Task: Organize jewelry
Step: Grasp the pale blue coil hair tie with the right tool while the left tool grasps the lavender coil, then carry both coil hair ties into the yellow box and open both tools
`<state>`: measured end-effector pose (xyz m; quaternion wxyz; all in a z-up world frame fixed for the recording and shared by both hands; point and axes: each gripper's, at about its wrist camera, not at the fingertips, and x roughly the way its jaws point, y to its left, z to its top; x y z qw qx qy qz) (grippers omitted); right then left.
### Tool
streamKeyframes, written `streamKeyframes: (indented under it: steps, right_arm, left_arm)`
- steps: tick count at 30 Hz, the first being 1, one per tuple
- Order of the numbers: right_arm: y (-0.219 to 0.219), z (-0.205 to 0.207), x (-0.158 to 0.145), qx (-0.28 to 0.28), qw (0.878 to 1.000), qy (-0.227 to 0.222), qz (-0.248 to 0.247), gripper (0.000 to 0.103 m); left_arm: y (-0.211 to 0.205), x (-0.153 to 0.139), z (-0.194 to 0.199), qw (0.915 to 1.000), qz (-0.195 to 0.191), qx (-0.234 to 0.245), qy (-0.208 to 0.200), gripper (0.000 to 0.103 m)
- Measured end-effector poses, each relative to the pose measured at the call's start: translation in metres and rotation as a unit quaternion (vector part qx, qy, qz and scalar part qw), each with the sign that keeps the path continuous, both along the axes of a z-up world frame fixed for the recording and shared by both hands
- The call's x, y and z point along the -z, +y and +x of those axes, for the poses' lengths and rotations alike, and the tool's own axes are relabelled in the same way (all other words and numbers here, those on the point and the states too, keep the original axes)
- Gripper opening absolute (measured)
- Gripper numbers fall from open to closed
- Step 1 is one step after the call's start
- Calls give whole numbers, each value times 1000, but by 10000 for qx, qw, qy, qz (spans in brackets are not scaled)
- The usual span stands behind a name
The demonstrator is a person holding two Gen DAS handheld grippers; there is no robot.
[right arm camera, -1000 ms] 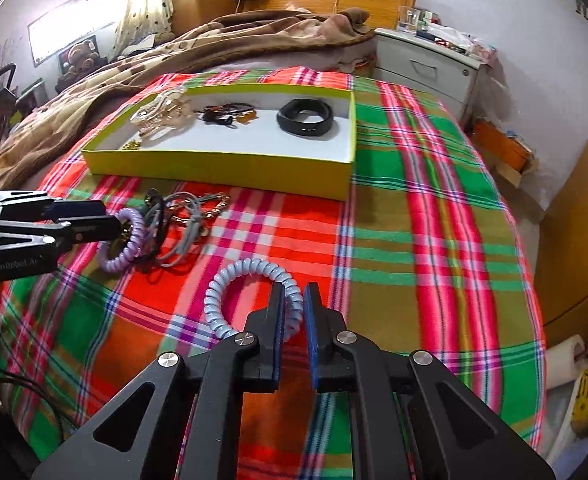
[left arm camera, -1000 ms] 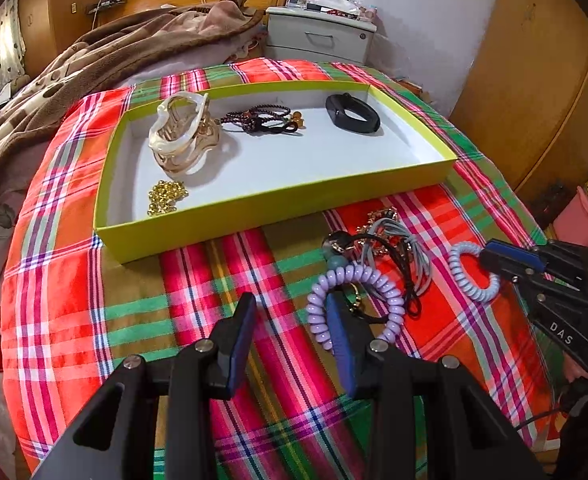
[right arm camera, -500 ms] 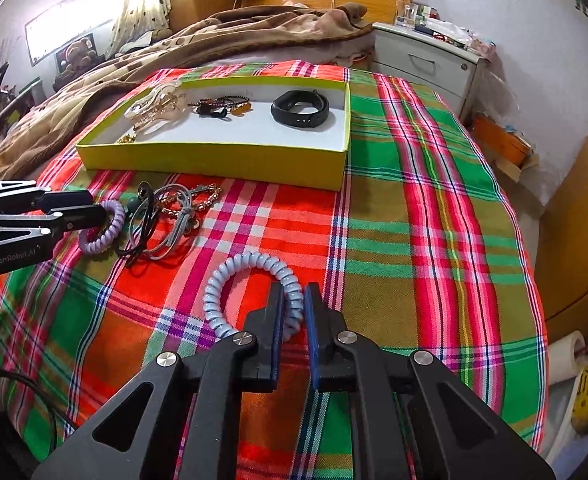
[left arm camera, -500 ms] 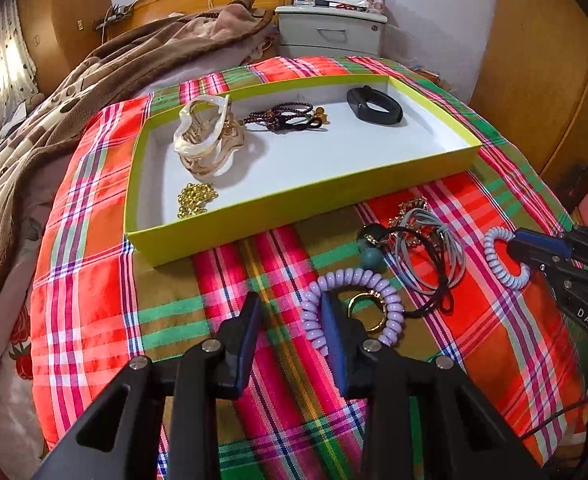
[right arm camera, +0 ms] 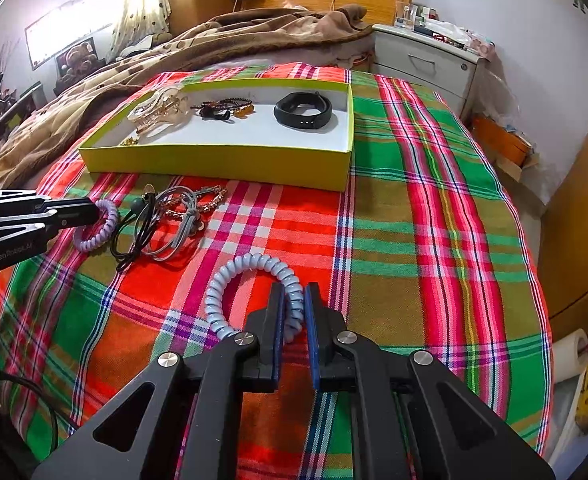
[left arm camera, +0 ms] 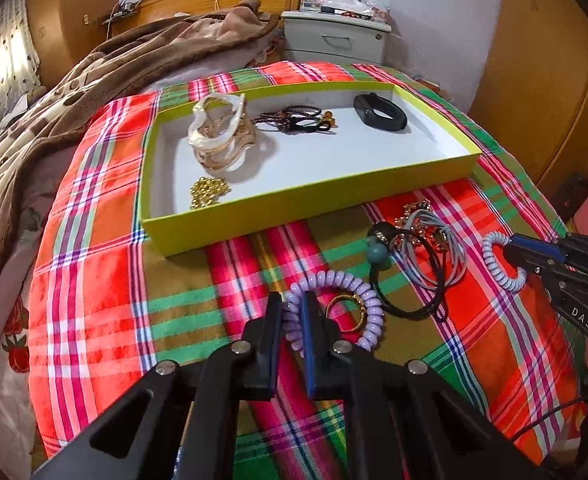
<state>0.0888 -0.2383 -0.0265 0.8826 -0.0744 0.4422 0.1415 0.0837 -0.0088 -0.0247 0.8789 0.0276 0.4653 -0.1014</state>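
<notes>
Jewelry lies in two groups on a bed spread with a bright plaid cloth (right arm camera: pixel 413 208): some already inside a shallow yellow-green tray (left arm camera: pixel 294 208) toward the far side of the cloth, the rest loose in front of its near wall. The left claw (left arm camera: pixel 292 320) is closed on a lilac spiral band (left arm camera: pixel 357 292), which rings a small gold ring (left arm camera: pixel 343 308) on the cloth. The right claw (right arm camera: pixel 294 308) is pinched on a pale blue spiral band (right arm camera: pixel 230 280), held apart from the others. Between the two sits a tangle of black and grey hair ties (left arm camera: pixel 425 252) with a teal bead (left arm camera: pixel 377 256). Inside the tray, a cream hair claw clip (left arm camera: pixel 218 132) and gold beads (left arm camera: pixel 210 192) lie at the left end, dark braided bracelets (left arm camera: pixel 294 120) in the middle, a black wristband (right arm camera: pixel 303 110) at the right end.
</notes>
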Motion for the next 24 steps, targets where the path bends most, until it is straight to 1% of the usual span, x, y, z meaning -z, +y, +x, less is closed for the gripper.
streamKeyframes:
  steps: [6, 24]
  right_arm:
    - [0, -1, -2, 24, 9999, -33, 126, 10]
    - [0, -1, -20, 121, 9992, -246, 297, 10]
  left_arm:
    - [13, -6, -3, 9996, -209, -162, -75, 10]
    - [23, -31, -7, 9984, -367, -235, -367, 10]
